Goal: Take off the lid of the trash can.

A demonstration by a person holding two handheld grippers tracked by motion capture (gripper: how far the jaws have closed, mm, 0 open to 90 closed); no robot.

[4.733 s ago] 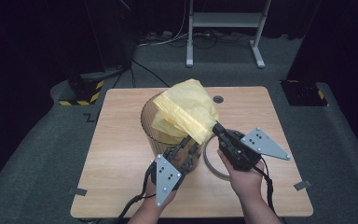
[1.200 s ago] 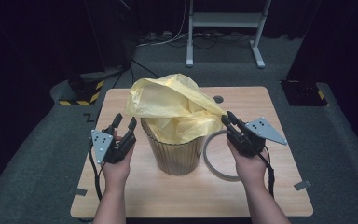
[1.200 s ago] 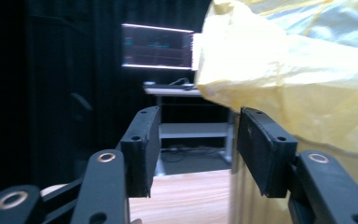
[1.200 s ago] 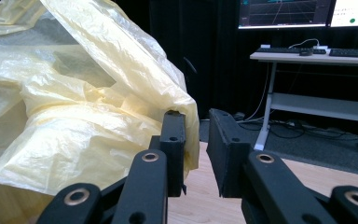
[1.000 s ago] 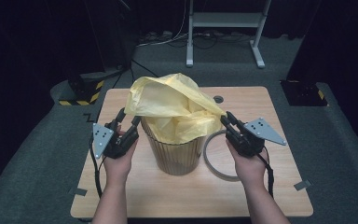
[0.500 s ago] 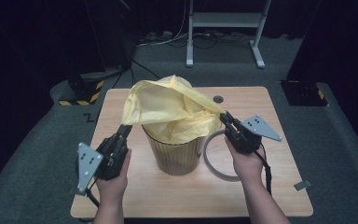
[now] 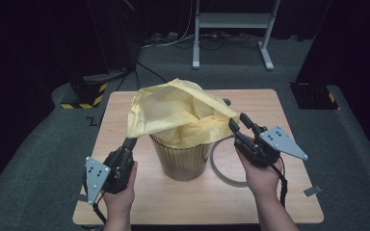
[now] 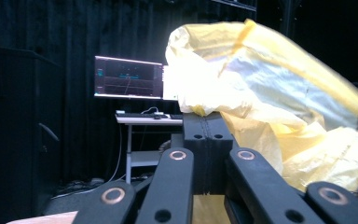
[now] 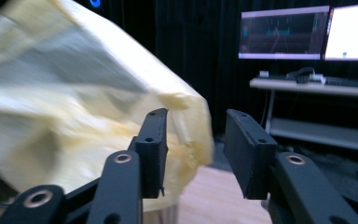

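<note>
The yellow bag point(image 7: 183, 115) sits half in the ribbed bin point(image 7: 182, 159) at the middle of the wooden table point(image 7: 289, 202), billowing up above the rim. How deep it reaches into the bin is hidden by its own folds. The left gripper point(image 7: 129, 143) has its jaws pressed together on the bag's near left corner; in the left gripper view the plastic point(image 8: 261, 93) bunches just past the closed tips, though the pinched edge itself is covered by them. The right gripper point(image 7: 238, 126) stands at the bag's right edge with its jaws parted. They have just been opening, and in the right gripper view the blurred plastic point(image 9: 74, 107) lies beside the left-hand jaw, with the gap between the pads bare. A pale ring point(image 7: 224, 166) lies on the table behind the right hand point(image 7: 260, 175), partly hidden by the bin and the gripper.

Round the table is grey carpet, black curtains, a white stand point(image 7: 231, 29) at the back and a yellow-and-black striped block point(image 7: 84, 94) to the left. Lit monitors point(image 9: 284, 37) glow on a desk beyond.
</note>
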